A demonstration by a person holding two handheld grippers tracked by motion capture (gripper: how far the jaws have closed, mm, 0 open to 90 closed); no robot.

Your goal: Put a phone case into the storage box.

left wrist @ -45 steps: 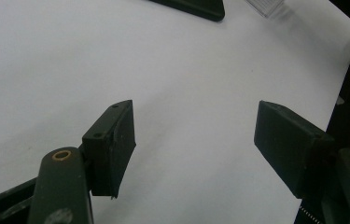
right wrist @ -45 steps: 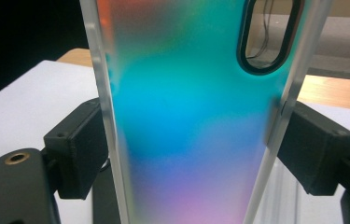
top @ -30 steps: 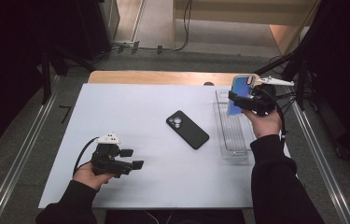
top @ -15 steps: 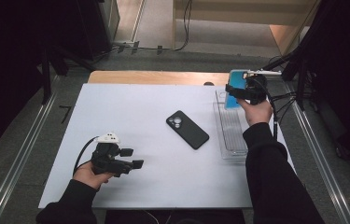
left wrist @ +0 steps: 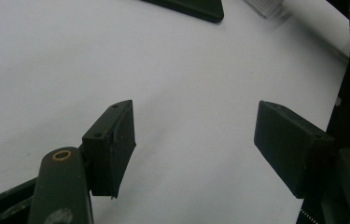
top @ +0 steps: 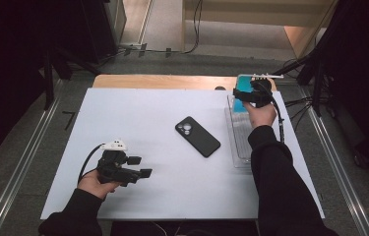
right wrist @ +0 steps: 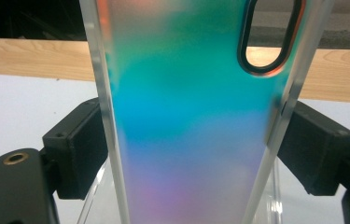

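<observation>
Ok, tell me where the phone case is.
The iridescent phone case is clamped in the right gripper, above the clear tray at the table's far right.

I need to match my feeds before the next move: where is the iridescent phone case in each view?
High view: the iridescent phone case sits at the table's far right, gripped by the right gripper above the clear tray.
Left gripper view: the case is not in it.
Right gripper view: the case stands upright at the centre, clamped between the jaws.
Shared landmark: the white table.

A white table [top: 123,118] carries a black phone [top: 198,136] and clear tray [top: 239,147].
</observation>
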